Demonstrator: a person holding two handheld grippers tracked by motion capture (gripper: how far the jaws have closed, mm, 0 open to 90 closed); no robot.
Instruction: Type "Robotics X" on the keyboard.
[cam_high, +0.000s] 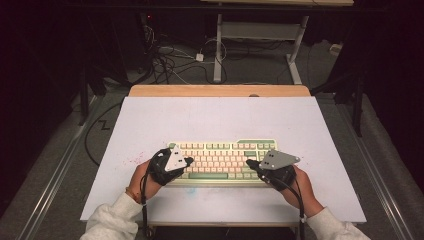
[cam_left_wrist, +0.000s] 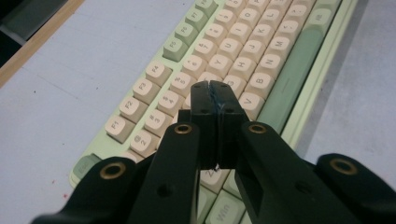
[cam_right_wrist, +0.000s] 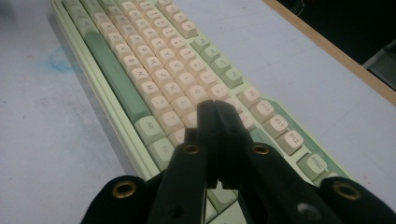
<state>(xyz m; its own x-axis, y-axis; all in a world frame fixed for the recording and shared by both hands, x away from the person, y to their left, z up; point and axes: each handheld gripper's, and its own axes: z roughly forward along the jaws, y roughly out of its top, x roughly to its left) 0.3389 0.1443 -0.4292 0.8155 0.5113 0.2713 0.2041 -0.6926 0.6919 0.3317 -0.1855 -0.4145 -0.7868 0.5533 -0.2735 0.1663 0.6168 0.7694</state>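
We're over the one keyboard (cam_high: 222, 160), which lies flat near the front middle of the white table (cam_high: 150, 120), and both sets of fingers are clenched tight on nothing, the left gripper (cam_left_wrist: 211, 91) poised above the left-hand letter keys and the right gripper (cam_right_wrist: 211, 109) above the keys at the keyboard's right end. To type cleanly, we'd judge, each closed tip should drop straight onto the middle of a single keycap (the caps sit close together) and lift before sliding on. The count: one keyboard, two grippers.
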